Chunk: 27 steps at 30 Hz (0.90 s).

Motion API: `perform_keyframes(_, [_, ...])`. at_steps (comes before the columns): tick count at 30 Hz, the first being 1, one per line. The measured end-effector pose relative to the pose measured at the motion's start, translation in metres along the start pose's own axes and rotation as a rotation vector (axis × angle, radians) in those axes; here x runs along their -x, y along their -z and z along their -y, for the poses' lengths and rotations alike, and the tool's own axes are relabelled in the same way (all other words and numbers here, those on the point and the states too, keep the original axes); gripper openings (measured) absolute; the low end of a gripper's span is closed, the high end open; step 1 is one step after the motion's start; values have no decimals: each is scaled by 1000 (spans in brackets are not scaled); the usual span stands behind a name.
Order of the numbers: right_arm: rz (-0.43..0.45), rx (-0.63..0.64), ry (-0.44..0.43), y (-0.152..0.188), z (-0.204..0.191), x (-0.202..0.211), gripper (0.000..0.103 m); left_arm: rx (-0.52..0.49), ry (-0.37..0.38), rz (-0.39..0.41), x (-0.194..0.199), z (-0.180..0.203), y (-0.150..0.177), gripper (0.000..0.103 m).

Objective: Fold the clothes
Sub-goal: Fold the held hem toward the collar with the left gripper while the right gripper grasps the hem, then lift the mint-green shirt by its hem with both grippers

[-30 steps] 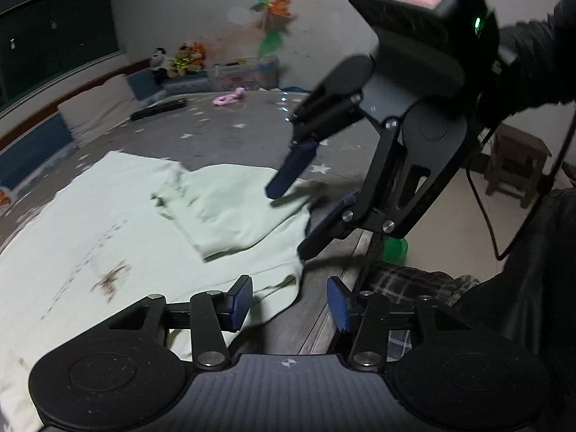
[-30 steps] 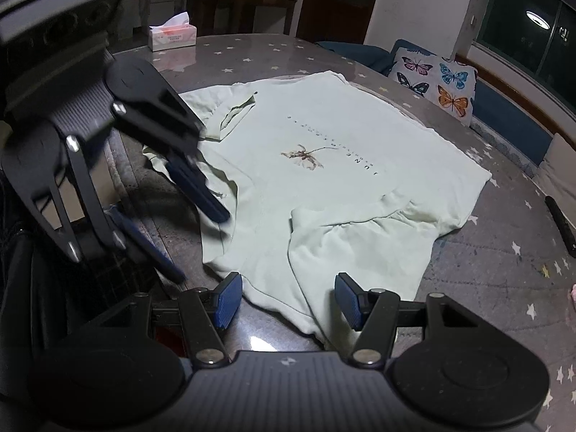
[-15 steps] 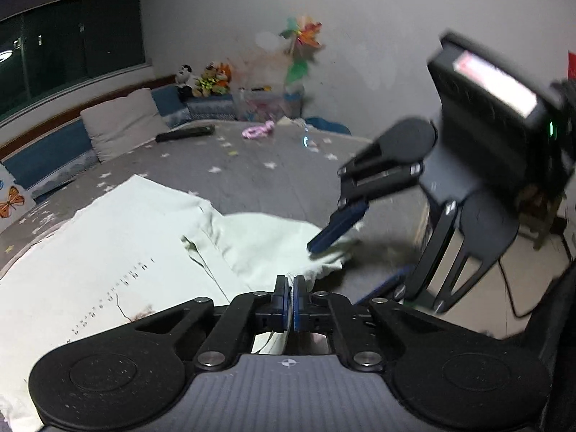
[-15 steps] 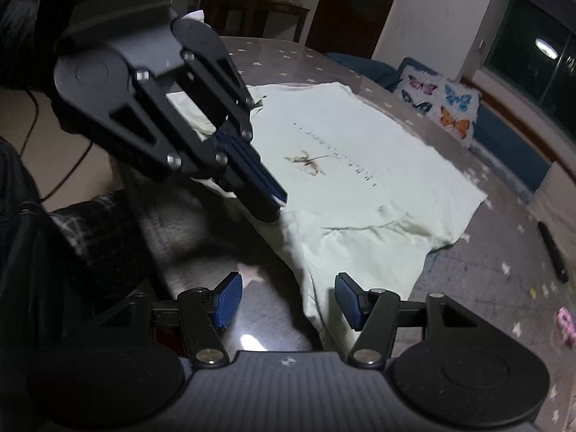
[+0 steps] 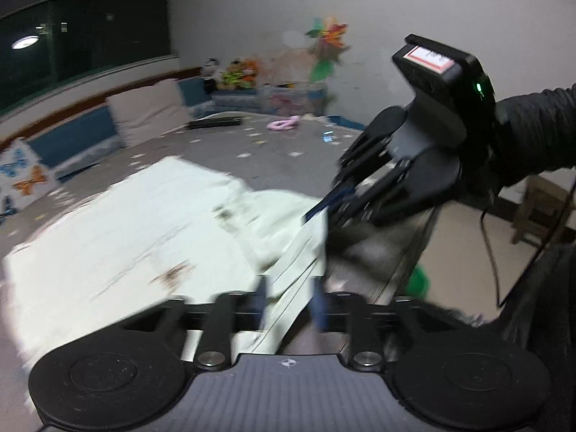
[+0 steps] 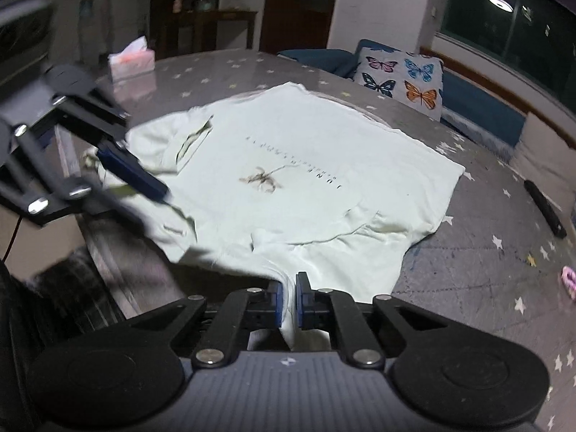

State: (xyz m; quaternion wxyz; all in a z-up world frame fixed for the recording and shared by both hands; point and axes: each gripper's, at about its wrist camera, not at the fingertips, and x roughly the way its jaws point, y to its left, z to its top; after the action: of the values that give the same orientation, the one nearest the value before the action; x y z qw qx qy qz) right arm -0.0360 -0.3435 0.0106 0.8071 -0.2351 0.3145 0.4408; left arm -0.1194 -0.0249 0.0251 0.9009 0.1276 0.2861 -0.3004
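Left wrist view, blurred by motion: pale green T-shirt (image 5: 118, 237) lies spread on the grey star-patterned table (image 5: 273, 158), printed side up, its near part at the table's near edge. Left gripper (image 5: 289, 309) has just been opening; its jaws stand part-spread with a fold of the shirt running up between them, and blur hides whether the pads touch the cloth. Right gripper (image 5: 324, 208) comes in from the right edge of the table, jaws pressed together on the raised fold of the shirt. A dark sleeve (image 5: 532, 136) is behind it.

Right wrist view: T-shirt (image 6: 295, 165) lies flat across the middle of the table (image 6: 468, 262), reaching the near edge. Right gripper (image 6: 288, 300) has just closed; its blue pads (image 6: 276, 302) pinch a bunched bit of the shirt's near edge. Left gripper (image 6: 144, 187) hangs over the shirt's near left corner, blurred. Tissue box (image 6: 131, 59) stands at the far left corner; butterfly cushion (image 6: 403, 79) lies beyond the far edge.
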Motion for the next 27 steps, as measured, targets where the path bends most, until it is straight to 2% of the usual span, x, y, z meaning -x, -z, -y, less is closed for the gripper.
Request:
perform_keyframes(5, [15,-28,1,-7,4,2,6,11,-140,-72,37,-16,32,53])
perform_keyframes(9, [22,-36,7,-12,5,2,6,-42,-231,-163,44,-24,56,54])
perform_keyframes(16, [23,-50,21,-16,5,1,6,-87,-235,-215,34,-33,68,54])
perform_keyframes(19, [24,-59,27,-16,6,-1,6,-100,-217,-208,31,-35,69,53])
perform_keyframes(21, [28,-65,31,-16,6,-1,6,-90,-207,-201,32,-36,70,45])
perform_keyframes(23, [33,-70,35,-15,7,-1,6,-79,-201,-196,30,-37,70,21])
perform_keyframes(25, [40,-74,42,-14,7,-2,5,-73,-211,-192,27,-37,69,9])
perform_keyframes(27, [52,-74,51,-14,5,1,5,-69,-225,-176,28,-34,66,6])
